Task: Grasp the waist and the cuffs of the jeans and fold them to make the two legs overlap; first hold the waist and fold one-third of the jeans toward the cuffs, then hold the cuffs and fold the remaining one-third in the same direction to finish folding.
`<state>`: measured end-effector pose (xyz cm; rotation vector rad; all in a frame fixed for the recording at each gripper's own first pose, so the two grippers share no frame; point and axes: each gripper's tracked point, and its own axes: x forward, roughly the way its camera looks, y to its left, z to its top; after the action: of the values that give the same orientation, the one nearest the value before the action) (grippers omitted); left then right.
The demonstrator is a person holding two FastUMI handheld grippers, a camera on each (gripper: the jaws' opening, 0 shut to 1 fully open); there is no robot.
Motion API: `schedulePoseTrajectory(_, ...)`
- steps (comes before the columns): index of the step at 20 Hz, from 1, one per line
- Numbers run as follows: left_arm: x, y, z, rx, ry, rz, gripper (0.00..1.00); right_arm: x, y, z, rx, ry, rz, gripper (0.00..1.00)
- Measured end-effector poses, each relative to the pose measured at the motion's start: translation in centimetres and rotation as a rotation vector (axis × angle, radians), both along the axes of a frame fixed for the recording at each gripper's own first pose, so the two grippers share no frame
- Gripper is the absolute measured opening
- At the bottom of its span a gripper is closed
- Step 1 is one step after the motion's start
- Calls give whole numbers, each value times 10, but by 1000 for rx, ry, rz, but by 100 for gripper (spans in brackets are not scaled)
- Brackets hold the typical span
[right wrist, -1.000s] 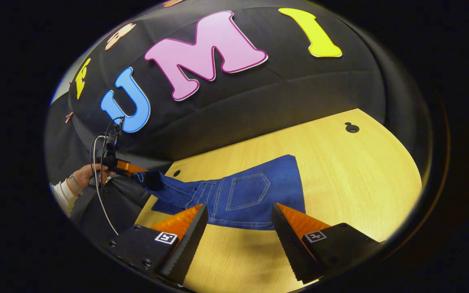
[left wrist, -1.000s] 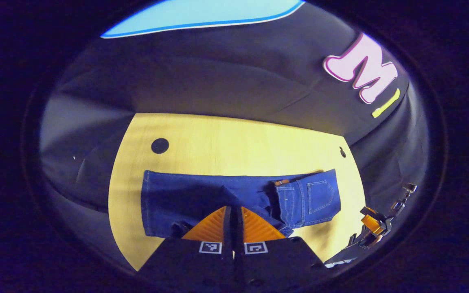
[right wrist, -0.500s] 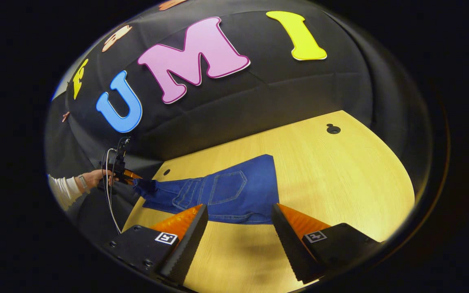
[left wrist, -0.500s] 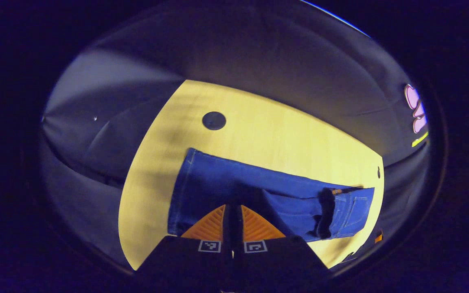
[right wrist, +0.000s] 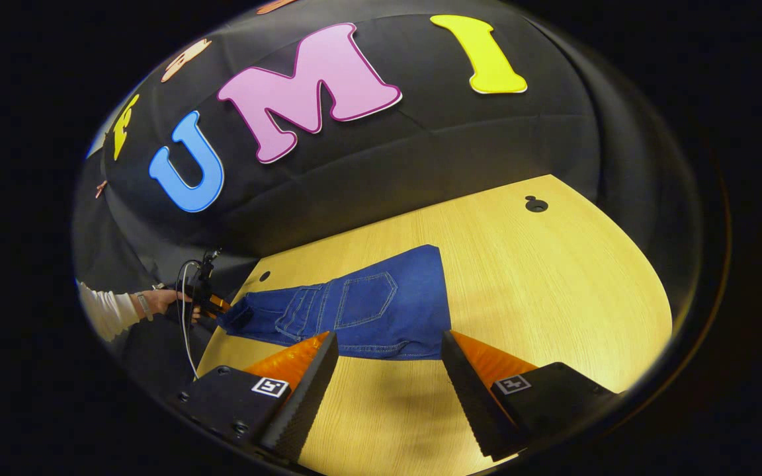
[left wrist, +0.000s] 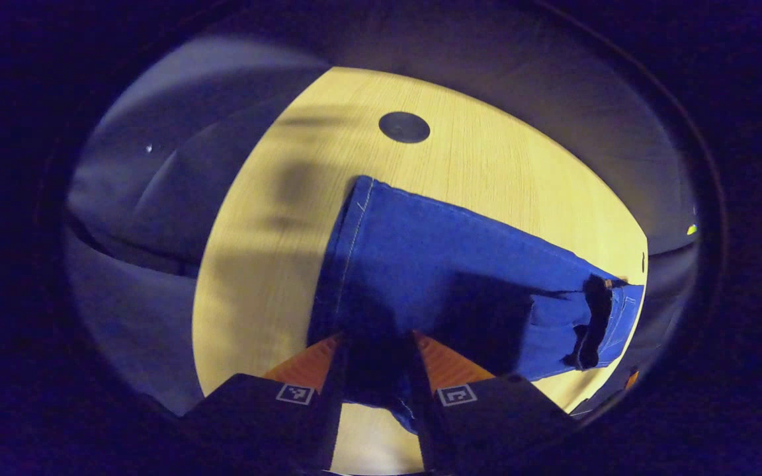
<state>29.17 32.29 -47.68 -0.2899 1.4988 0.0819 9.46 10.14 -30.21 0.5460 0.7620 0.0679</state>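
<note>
— Left gripper view: what is seen at the bottom of the frame?

— The left gripper (left wrist: 376, 370) is seen at bottom centre, its two fingers set a little apart, with dark denim of the jeans (left wrist: 447, 271) lying in the gap between them. Whether the cloth is pressed by both fingers cannot be told; the fold there is in shadow.

— And where are the jeans placed?

— They are spread on the wooden table (left wrist: 487, 158), running from the centre of the frame toward the right edge. A stitched hem is seen at the centre, near a round dark cap (left wrist: 404, 127) set in the tabletop at upper centre. A back pocket is seen at the far right.

— What is shown in the right gripper view?

— The right gripper (right wrist: 387, 390) is seen at the bottom, its fingers spread wide with nothing between them, above bare table (right wrist: 553, 277). The jeans (right wrist: 354, 311) are laid at the centre of the frame, just beyond the fingertips, back pocket upward. At the left of the frame a hand (right wrist: 164, 301) with a white sleeve (right wrist: 106, 311) is seen holding the left gripper (right wrist: 212, 305) at the left end of the denim.
</note>
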Motion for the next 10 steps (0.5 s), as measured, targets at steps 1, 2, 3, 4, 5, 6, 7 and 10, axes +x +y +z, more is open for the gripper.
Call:
schedulePoseTrajectory(1, 5, 3, -3, 14, -19, 11, 65, 0, 1, 0, -2, 2, 1, 96)
schedulePoseTrajectory(2, 9, 5, -5, 27, -36, 14, 84, -1, 3, 0, -4, 3, 3, 96)
schedulePoseTrajectory(3, 11, 7, -6, 45, -43, -1, 84, -1, 4, -1, -4, 5, 4, 96)
schedulePoseTrajectory(4, 12, 8, -7, 65, -44, -14, 83, -2, 5, -3, -5, 11, 6, 96)
schedulePoseTrajectory(5, 13, 8, -6, 87, -41, -24, 84, -1, 4, -4, -9, 13, 6, 96)
schedulePoseTrajectory(6, 17, 9, -4, 113, -51, -34, 84, -2, 4, -5, -11, 16, 5, 96)
schedulePoseTrajectory(7, 24, 15, -3, 151, -75, -56, 86, -1, 4, -5, -11, 16, 5, 96)
schedulePoseTrajectory(10, 30, 23, -3, 193, -86, -105, 98, 1, 0, -6, -10, 17, -1, 96)
